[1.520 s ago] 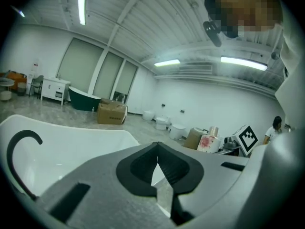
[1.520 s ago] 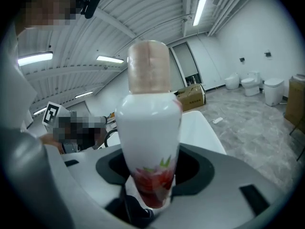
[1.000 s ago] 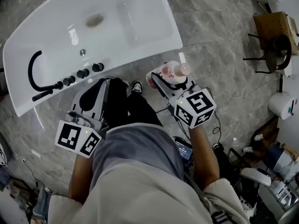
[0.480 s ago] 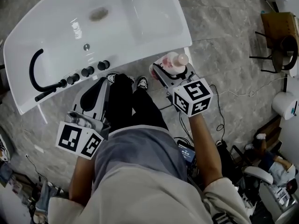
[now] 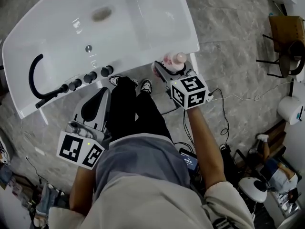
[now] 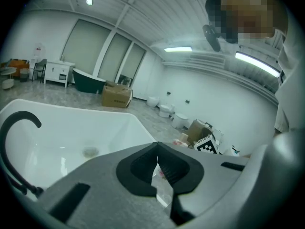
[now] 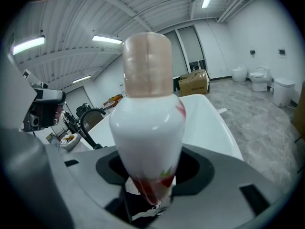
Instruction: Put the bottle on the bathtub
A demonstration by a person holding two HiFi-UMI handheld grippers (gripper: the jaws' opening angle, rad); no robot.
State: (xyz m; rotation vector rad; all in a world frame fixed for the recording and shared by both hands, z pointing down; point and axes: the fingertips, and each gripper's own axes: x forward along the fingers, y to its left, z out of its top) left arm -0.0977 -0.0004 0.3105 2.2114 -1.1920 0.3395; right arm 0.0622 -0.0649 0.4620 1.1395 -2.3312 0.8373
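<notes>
The bottle is white with a pale pink cap and red fruit print near its base. My right gripper is shut on its lower body and holds it beside the near right corner of the white bathtub. In the right gripper view the bottle stands upright between the jaws, with the bathtub behind it. My left gripper hangs lower, over the floor beside the person's legs, shut with nothing in it. In the left gripper view the left gripper's dark pads meet at the tips.
A curved black faucet and a row of black knobs sit on the tub's near left rim, with a drain in the basin. The person's legs and shoes stand against the tub. Cables and a chair are to the right.
My right gripper has carried the bottle forward, from over the floor to the tub's near right corner. The left gripper has barely shifted.
</notes>
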